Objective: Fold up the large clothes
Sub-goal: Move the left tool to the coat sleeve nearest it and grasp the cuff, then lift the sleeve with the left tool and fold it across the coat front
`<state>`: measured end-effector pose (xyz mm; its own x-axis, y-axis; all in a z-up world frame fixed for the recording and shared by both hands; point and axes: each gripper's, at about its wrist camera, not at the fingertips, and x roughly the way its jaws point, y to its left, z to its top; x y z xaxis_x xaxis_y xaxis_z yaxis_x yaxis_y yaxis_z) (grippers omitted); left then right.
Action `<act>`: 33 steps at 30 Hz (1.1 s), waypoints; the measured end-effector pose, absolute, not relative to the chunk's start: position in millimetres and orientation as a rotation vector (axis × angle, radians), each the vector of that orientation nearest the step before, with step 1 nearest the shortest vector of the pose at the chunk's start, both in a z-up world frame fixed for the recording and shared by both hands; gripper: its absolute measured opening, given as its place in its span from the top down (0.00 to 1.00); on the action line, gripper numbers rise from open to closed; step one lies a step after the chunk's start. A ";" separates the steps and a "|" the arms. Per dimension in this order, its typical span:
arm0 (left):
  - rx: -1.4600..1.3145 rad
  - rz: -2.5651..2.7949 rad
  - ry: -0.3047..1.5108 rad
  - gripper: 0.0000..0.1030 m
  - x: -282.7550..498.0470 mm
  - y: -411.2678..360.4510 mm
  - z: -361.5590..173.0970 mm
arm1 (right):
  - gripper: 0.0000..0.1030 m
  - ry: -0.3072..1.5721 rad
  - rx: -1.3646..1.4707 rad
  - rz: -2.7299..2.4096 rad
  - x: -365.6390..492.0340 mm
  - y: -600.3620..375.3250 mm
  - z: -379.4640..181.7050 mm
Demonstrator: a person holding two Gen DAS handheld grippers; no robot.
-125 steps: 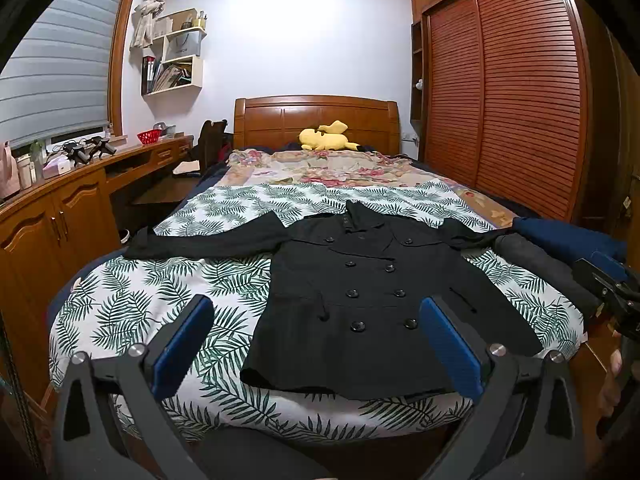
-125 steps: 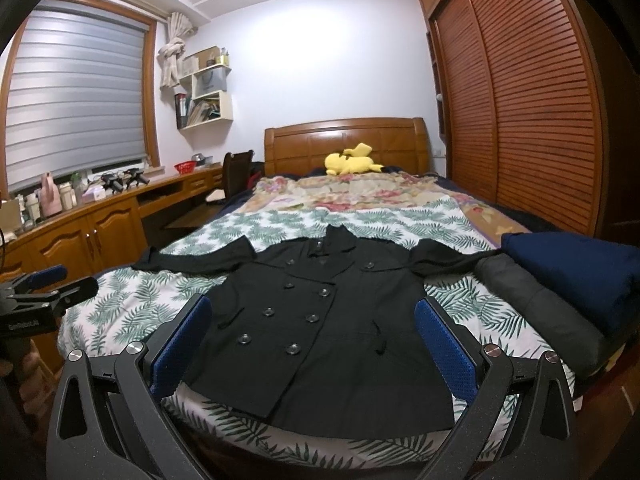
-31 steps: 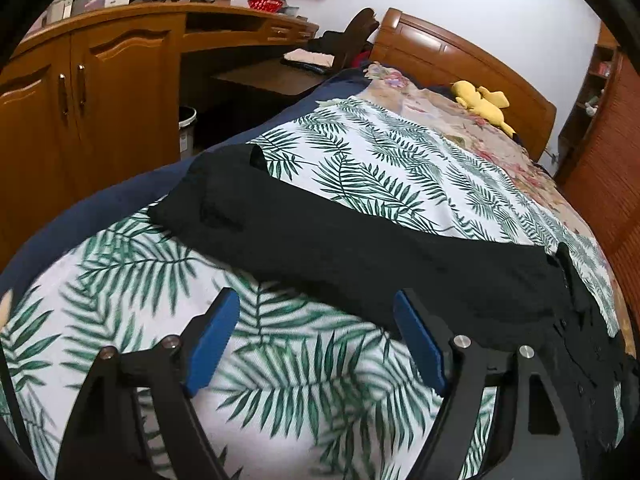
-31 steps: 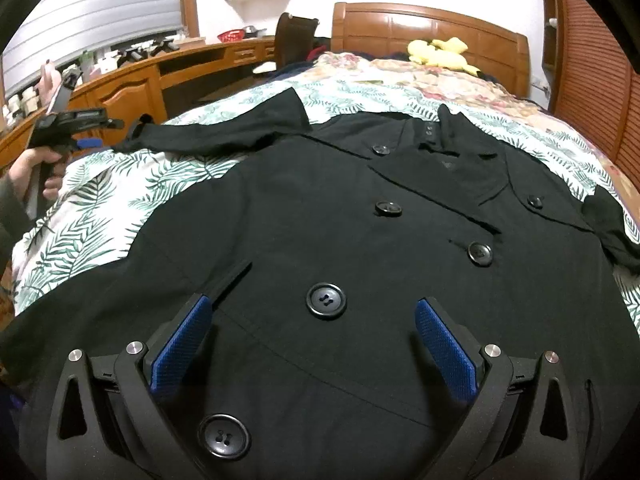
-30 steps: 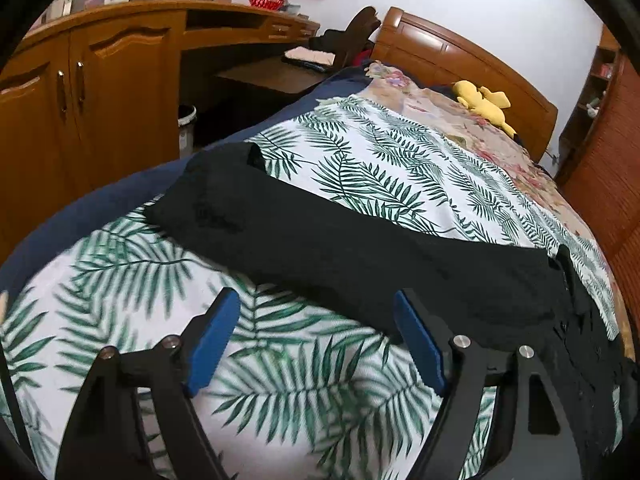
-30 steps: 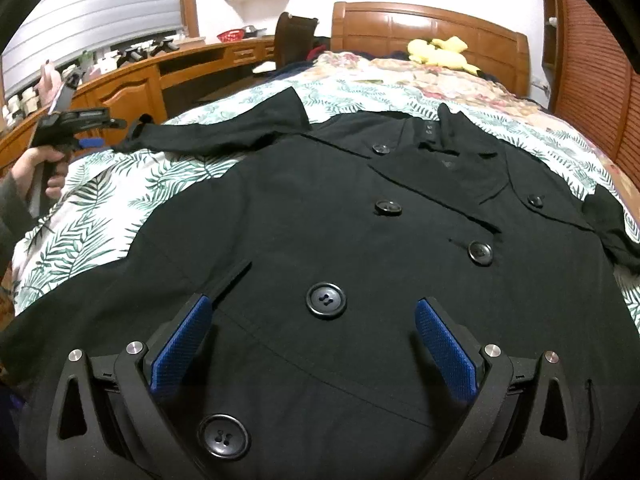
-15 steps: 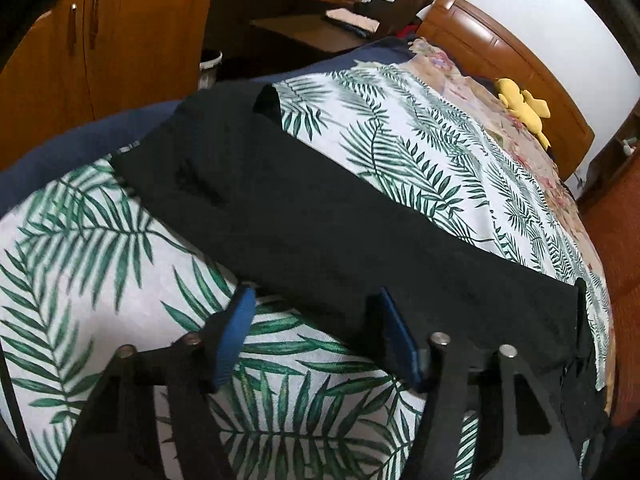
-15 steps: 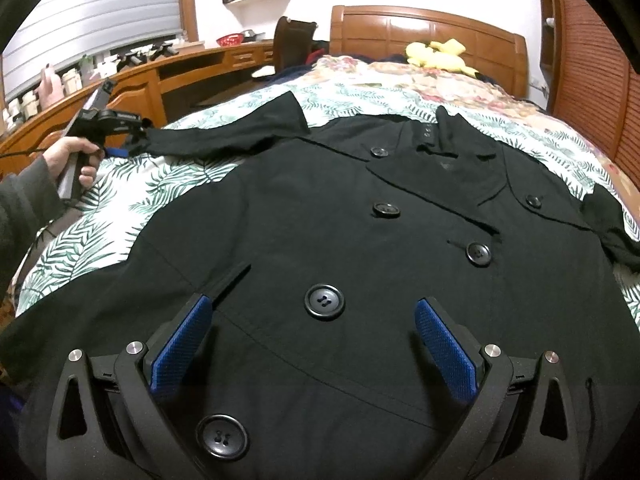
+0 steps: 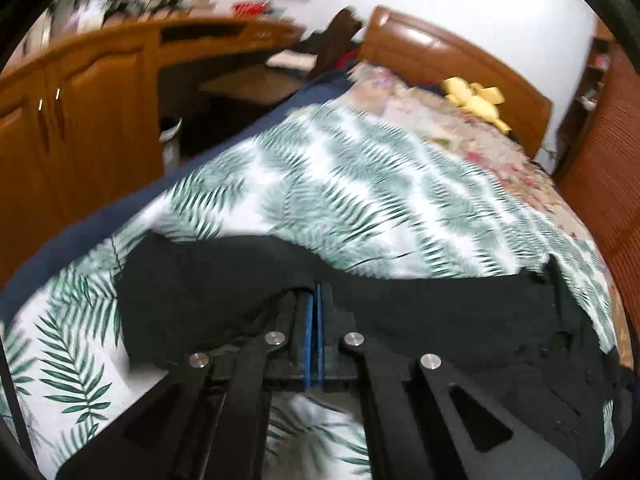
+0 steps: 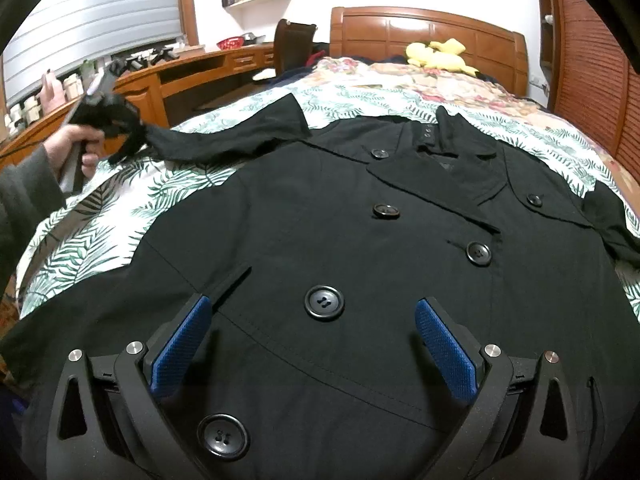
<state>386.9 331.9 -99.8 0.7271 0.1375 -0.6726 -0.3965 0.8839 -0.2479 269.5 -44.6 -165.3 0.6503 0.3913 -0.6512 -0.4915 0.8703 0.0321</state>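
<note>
The left wrist camera sits low over the bed's side, looking across at the headboard. The right wrist camera looks up the bed from its foot, very near the black coat. Both see that coat's sleeve.

Black double-breasted coat spread front-up on leaf-print bedspread, collar toward headboard. Large dark buttons in two columns down front; lapels open flat. Slanted pocket slit on lower front. Hem nearest right wrist camera. One sleeve stretched sideways, its end lifted clear of bedspread, cloth hanging creased there. In left wrist view same sleeve runs as dark band across bedspread. Other sleeve bunched at opposite edge.
</note>
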 end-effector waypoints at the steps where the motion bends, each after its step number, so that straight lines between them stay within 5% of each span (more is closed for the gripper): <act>1: -0.379 0.287 0.689 1.00 384.9 322.8 -89.5 | 0.00 0.700 -0.139 0.512 268.4 -47.9 -162.0; 11: -0.224 0.068 0.605 1.00 345.3 184.2 -7.5 | 0.00 0.683 -0.019 0.464 237.7 -125.8 -125.7; 22: -0.140 -0.065 0.578 1.00 295.4 68.6 -11.2 | 0.00 0.643 0.003 0.372 209.5 -183.0 -104.4; 33: -0.115 -0.050 0.601 1.00 240.2 59.8 -36.4 | 0.00 0.609 -0.049 0.345 197.7 -172.2 -98.6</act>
<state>240.2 59.8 -36.4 0.8237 -0.0804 -0.5614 0.0132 0.9924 -0.1227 197.7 -172.2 -98.6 0.7647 0.3032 -0.5686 -0.3318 0.9417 0.0559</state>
